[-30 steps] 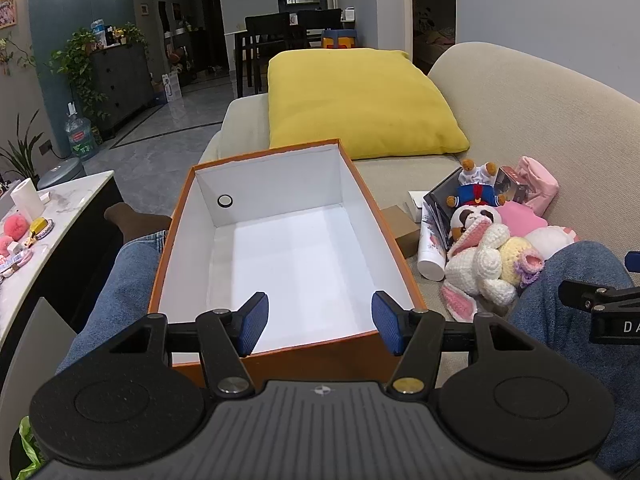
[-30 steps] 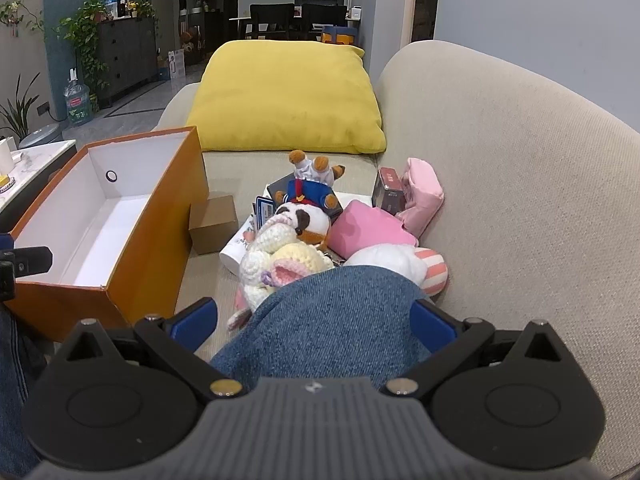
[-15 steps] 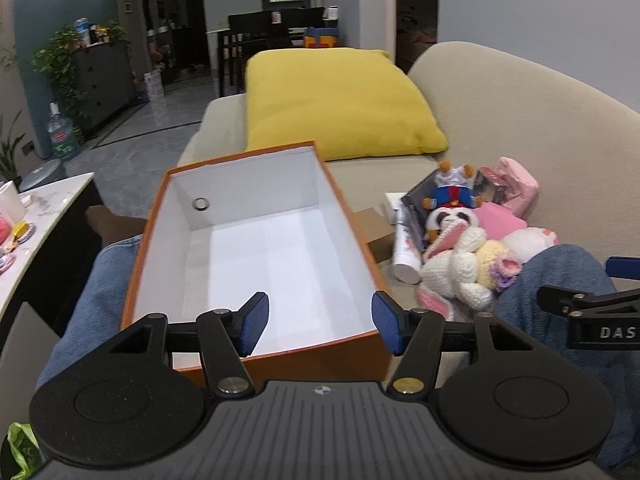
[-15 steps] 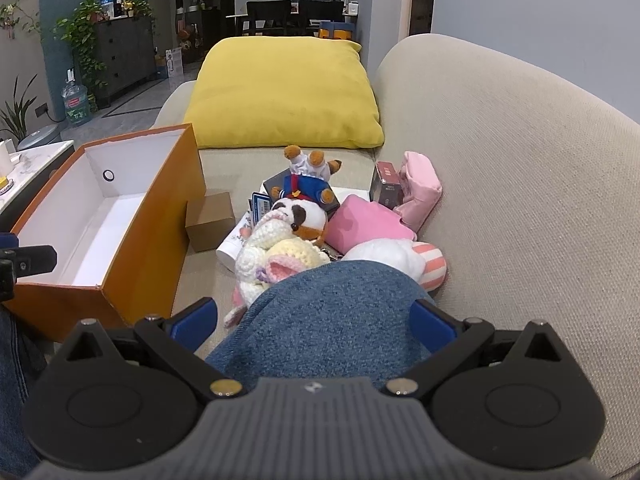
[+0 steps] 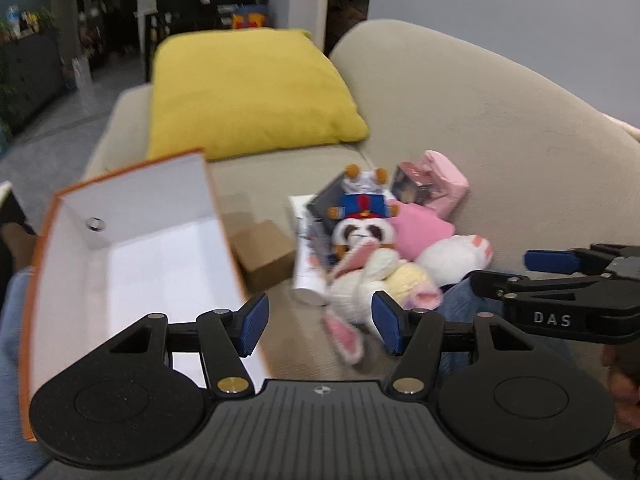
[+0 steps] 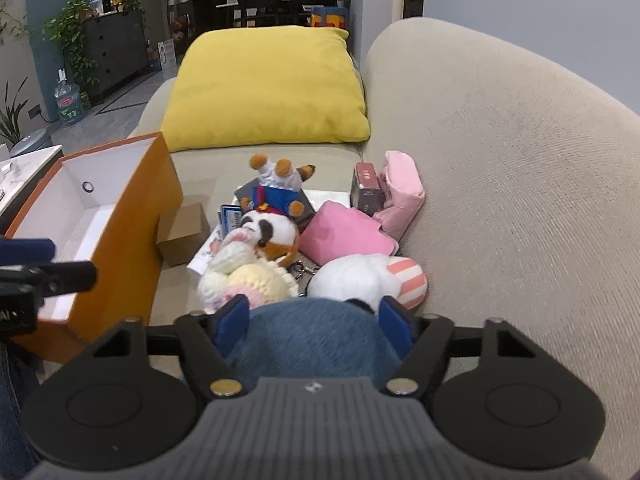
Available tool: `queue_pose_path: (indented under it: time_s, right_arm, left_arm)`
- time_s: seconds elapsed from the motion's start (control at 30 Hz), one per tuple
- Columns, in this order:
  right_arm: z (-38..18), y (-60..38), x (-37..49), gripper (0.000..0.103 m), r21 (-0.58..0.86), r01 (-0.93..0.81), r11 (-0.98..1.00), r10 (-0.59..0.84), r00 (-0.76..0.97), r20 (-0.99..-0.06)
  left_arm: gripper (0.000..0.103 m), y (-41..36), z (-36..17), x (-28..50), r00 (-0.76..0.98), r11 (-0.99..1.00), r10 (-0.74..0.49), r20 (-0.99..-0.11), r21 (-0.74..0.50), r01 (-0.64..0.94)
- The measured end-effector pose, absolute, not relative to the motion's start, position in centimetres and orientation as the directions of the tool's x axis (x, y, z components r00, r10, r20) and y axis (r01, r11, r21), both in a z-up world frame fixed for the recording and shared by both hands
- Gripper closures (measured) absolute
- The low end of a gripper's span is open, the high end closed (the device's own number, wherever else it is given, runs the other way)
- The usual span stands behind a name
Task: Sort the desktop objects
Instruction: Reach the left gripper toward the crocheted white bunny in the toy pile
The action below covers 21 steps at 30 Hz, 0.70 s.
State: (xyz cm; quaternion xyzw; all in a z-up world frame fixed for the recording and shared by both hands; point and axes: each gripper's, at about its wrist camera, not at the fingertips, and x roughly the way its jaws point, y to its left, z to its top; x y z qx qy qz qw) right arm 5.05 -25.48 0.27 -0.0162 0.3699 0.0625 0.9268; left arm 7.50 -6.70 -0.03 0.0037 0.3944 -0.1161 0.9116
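- The left tongs [image 5: 320, 326] have their two blue tips apart, and nothing is between them.
- They hang over the sofa seat, with the orange box [image 5: 132, 264] on their left side and the pile of toys on their right.
- The right tongs [image 6: 314, 326] are open too, with nothing held.
- Their blue tips sit on each side of a knee in blue jeans [image 6: 312, 344], just above it.
- In the left view, the right tongs stick in from the right edge, near the toys.
- The orange box is white inside and has a small round hole [image 5: 96, 223] in its far wall.
- A small brown box [image 6: 182, 232] lies on the seat just beside the orange box.
- A white tube [image 5: 310, 276] lies next to the brown box, partly under the toys.
- A knitted bunny [image 6: 244, 276] in white and yellow lies at the front of the pile, closest to both tongs.
- A panda toy [image 6: 272, 232] in a blue coat lies upside down behind the bunny, touching it.
- A white plush toy [image 6: 368, 280] with pink stripes lies to the right of the bunny, by the knee.
- A pink pouch [image 6: 346, 234] sits behind the white plush toy.
- A light pink bag [image 6: 402, 192] leans on the sofa back [image 6: 500, 168], with a small dark red box [image 6: 366, 192] beside it.
- A big yellow pillow [image 6: 268, 88] rests at the far end of the sofa.
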Motion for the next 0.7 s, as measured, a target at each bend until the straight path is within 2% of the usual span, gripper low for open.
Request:
queue_pose_path:
  time_s: [0.2, 0.43, 0.7]
  right_arm:
    - [-0.3, -27.9, 8.4, 0.044, 0.054, -0.074, 0.996, 0.09, 0.683, -0.725]
    - [-2.0, -30.3, 12.1, 0.044, 0.13, -0.011, 0.991, 0.111, 0.596, -0.795]
    - [-5.2, -32.5, 15.0, 0.039, 0.295, 0.092, 0.951, 0.224, 0.453, -0.863]
  left_arm:
    - [0.036, -8.4, -0.8, 10.9, 0.597, 0.958, -0.284, -0.751, -0.189, 0.218]
    - [0.036, -10.1, -3.1, 15.2, 0.48, 0.951, -0.31, -0.821, -0.267, 0.158]
    - [0.036, -11.7, -5.0, 17.7, 0.381, 0.956, -0.293, -0.877, -0.277, 0.098]
